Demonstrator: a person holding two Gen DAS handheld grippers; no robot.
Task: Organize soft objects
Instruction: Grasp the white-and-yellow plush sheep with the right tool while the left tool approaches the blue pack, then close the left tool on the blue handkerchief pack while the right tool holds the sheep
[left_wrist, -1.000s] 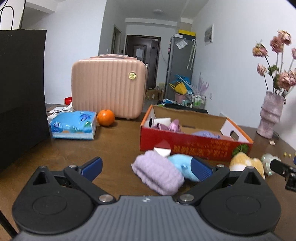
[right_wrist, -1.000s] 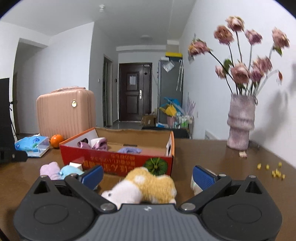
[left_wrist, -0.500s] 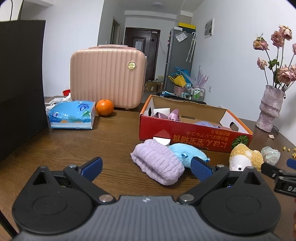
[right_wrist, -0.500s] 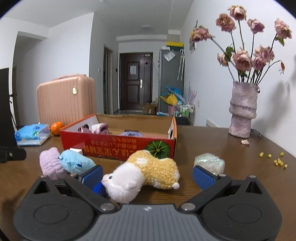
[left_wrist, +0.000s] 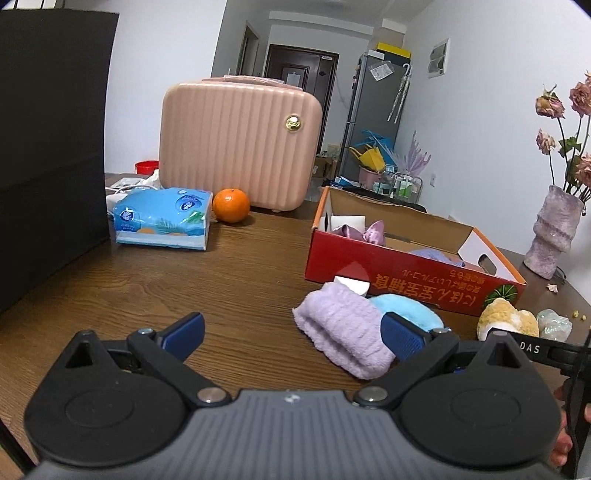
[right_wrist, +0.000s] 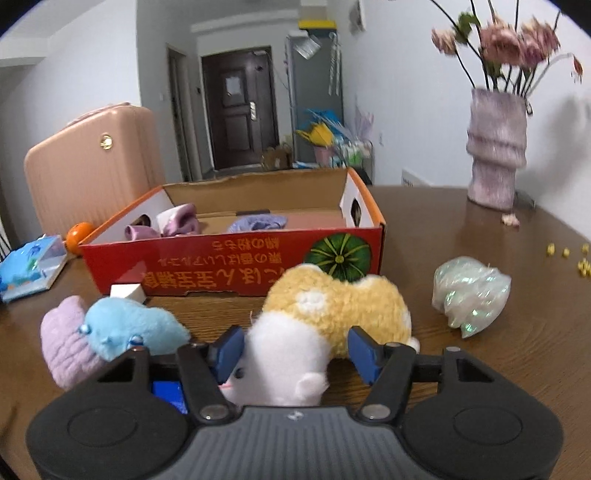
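A yellow-and-white plush hamster (right_wrist: 332, 306) lies on the wooden table (right_wrist: 517, 362) in front of the red cardboard box (right_wrist: 229, 258). My right gripper (right_wrist: 295, 347) has its jaws closing around the hamster's white head, and both blue pads touch the fur. A light blue plush (right_wrist: 129, 326) and a rolled purple cloth (left_wrist: 343, 328) lie to the left. My left gripper (left_wrist: 291, 328) stands open; its right fingertip rests beside the purple cloth, with only bare table between the fingers. Purple soft items (left_wrist: 364, 234) lie inside the box.
A shiny plastic-wrapped bundle (right_wrist: 471, 291) lies right of the hamster. A vase of dried flowers (right_wrist: 495, 155) stands at the far right. A pink suitcase (left_wrist: 240, 142), an orange (left_wrist: 231, 205), a tissue pack (left_wrist: 162, 218) and a black bag (left_wrist: 48, 147) fill the left.
The right gripper moved forward and down over the hamster, and its jaws narrowed from wide open onto the head. The left gripper drifted slightly, still open beside the purple cloth.
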